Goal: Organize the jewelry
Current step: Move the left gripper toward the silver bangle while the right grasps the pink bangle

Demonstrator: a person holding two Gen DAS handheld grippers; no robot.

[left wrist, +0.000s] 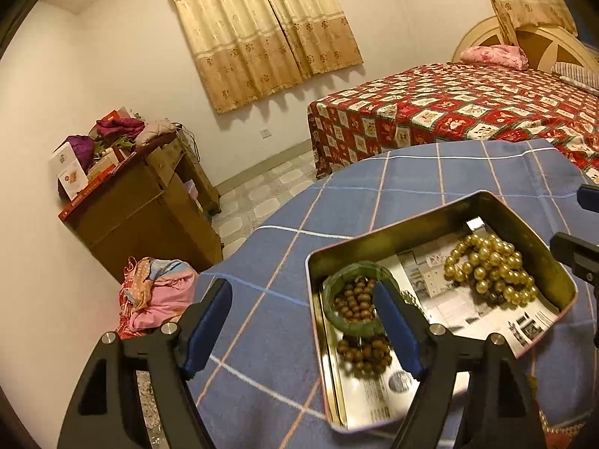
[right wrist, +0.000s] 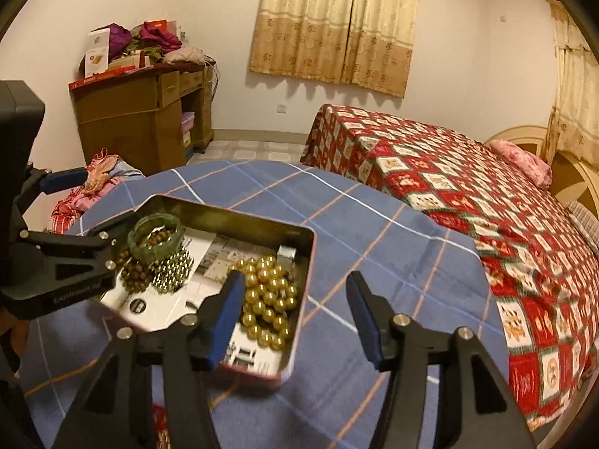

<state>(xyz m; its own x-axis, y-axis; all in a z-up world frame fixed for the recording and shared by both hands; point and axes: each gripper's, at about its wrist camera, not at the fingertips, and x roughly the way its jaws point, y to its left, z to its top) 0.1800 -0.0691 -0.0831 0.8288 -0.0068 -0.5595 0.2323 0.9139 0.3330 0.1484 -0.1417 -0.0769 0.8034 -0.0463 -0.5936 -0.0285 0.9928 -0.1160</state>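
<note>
Left gripper [left wrist: 303,321] nearest, jaws spread wide and empty — one finger [left wrist: 397,329] over the tin's [left wrist: 423,213] near corner, just beside green bangle [left wrist: 359,299] and brown beads [left wrist: 365,353]. Right gripper [right wrist: 295,318] also parted, gripping nothing (straddling tin's right wall). Gold pearl strand [right wrist: 267,299] piled inside tin, on blue checked cloth [right wrist: 374,224].

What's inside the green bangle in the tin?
Brown wooden beads fill the round green bangle, spilling below it inside the metal tin. Printed paper lines the tin; what lies beneath the beads is covered.
</note>
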